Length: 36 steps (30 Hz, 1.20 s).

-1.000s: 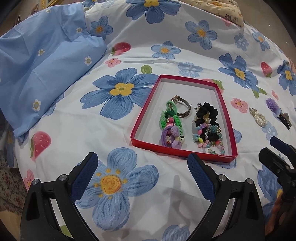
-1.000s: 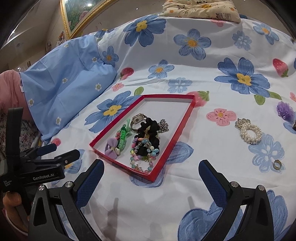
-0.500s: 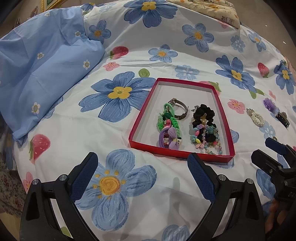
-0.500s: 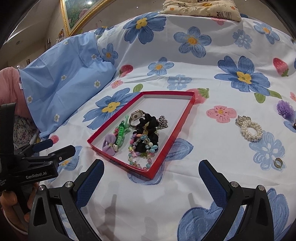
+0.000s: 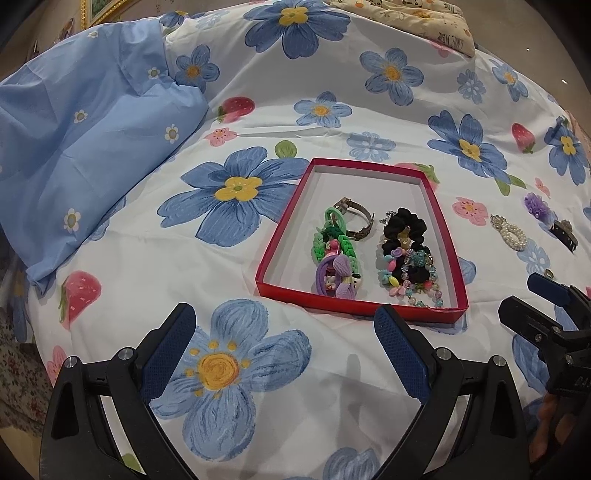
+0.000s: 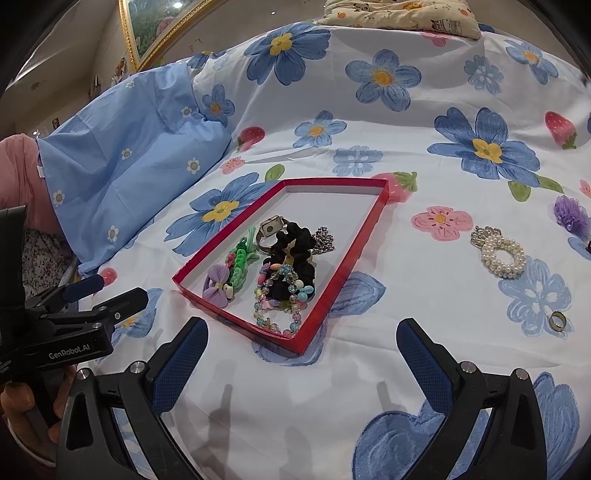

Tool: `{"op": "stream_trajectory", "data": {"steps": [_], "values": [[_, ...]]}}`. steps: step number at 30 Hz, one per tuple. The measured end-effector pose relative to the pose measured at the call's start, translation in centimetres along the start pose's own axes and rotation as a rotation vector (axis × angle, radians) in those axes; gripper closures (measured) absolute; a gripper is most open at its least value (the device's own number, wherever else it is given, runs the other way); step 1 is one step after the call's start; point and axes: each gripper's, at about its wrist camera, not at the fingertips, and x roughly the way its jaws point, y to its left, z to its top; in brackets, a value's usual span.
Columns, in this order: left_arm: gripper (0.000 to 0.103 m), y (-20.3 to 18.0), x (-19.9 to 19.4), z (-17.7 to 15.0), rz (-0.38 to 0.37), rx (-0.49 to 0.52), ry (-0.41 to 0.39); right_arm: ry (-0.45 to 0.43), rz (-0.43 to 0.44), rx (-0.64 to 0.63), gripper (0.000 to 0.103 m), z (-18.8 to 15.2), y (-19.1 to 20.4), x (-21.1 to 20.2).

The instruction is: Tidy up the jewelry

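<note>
A red tray (image 5: 280,236) (image 6: 354,243) lies on the flowered bedsheet. It holds a green braided band (image 5: 332,240), a purple bow tie (image 6: 216,282), a watch (image 6: 269,229), a black scrunchie (image 5: 404,225) and a bead bracelet (image 6: 280,295). Outside it to the right lie a pearl ring (image 6: 502,251) (image 5: 511,234), a purple flower (image 6: 570,216), a gold ring (image 6: 557,319) and a dark clip (image 5: 563,232). My left gripper (image 5: 286,350) is open and empty, in front of the tray. My right gripper (image 6: 303,358) is open and empty, near the tray's front right corner.
A blue pillow (image 5: 85,140) lies at the left of the bed. A cream patterned cushion (image 6: 402,14) lies at the far edge. A gold-framed picture (image 6: 159,26) hangs behind. Each gripper shows in the other's view, the right one (image 5: 546,317) and the left one (image 6: 88,299).
Both grippers have drawn back slightly from the tray and stay open. The jewelry has not moved.
</note>
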Motion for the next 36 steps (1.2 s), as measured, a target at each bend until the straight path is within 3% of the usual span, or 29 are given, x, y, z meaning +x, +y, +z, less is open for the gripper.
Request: {"op": "stream_trajectory", "data": {"steps": [36], "values": [[0.005,-0.63,-0.49,-0.05,-0.001,0.023,-0.039,-0.013,-0.003,0.008,0.000,-0.23,-0.34,-0.30]]}}
